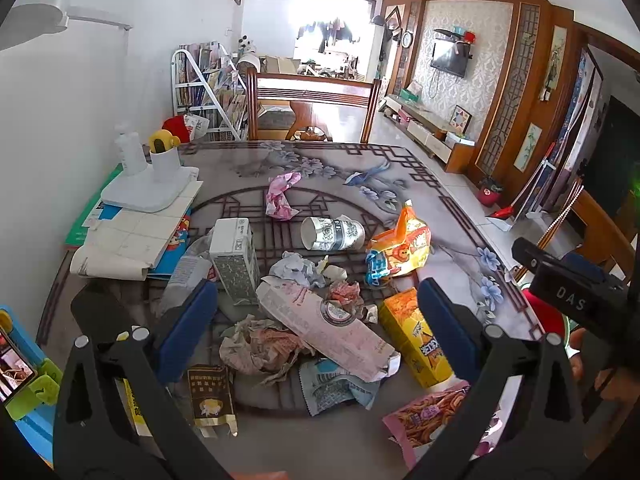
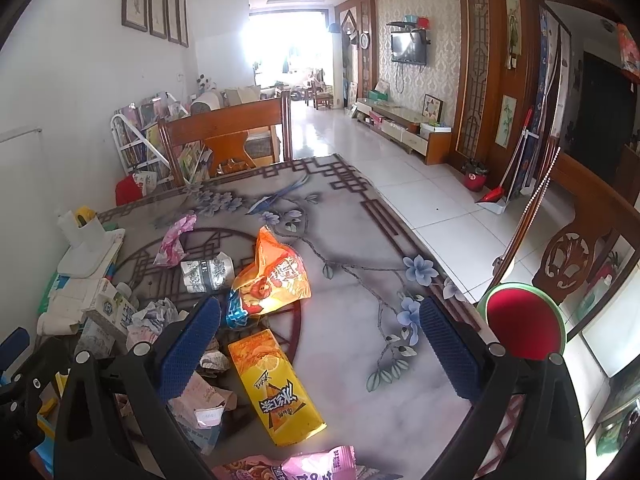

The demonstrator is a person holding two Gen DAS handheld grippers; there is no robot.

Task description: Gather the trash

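Trash lies heaped on the patterned table (image 1: pixel 320 160). In the left wrist view my left gripper (image 1: pixel 318 316) is open above a long pink carton (image 1: pixel 324 324), crumpled paper (image 1: pixel 260 348) and a yellow drink carton (image 1: pixel 416 336). A white milk carton (image 1: pixel 234 256), a tipped paper cup (image 1: pixel 332 233) and an orange snack bag (image 1: pixel 400 248) lie beyond. My right gripper (image 2: pixel 320 336) is open and empty above the yellow drink carton (image 2: pixel 276 384), with the orange snack bag (image 2: pixel 272 276) just ahead. The right gripper body (image 1: pixel 572 284) shows at the right edge.
A red bin with a green rim (image 2: pixel 524 326) stands off the table's right edge. A white lamp base (image 1: pixel 148 188) sits on stacked books at the left. A wooden chair (image 1: pixel 312 108) stands at the far side. A pink wrapper (image 1: pixel 282 196) lies mid-table.
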